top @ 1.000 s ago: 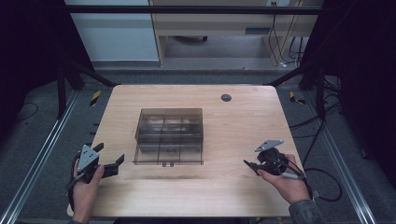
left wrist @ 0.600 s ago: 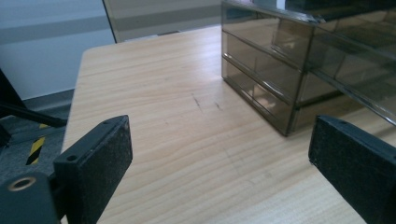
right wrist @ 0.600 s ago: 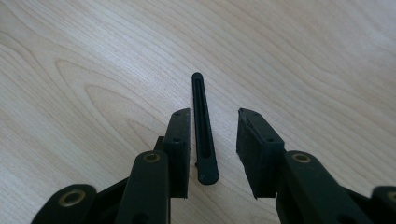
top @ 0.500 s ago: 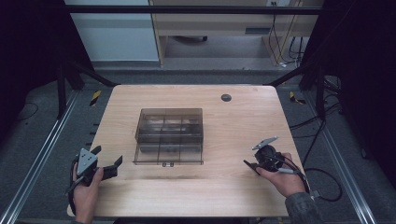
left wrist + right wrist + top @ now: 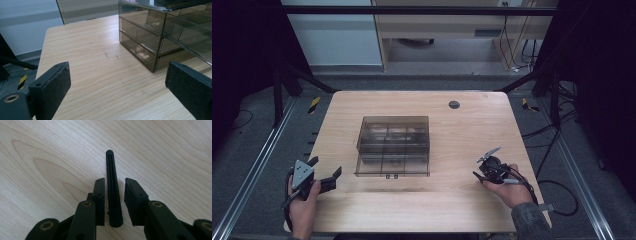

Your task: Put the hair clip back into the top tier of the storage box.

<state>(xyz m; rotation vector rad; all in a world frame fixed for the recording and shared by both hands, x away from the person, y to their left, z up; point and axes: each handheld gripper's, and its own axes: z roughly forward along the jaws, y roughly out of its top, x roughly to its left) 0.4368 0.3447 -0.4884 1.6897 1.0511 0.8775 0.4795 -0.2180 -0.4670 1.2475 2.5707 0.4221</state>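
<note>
Right gripper near the table's right edge, pointed down at a slim black stick lying flat on the wood; jaws narrow and just now closing, one on each side of the stick, a slight gap visible on the right, contact on the left not determinable. Left gripper at the front-left corner, jaws wide, nothing between them. Smoked clear drawer box mid-table, well apart from both.
</note>
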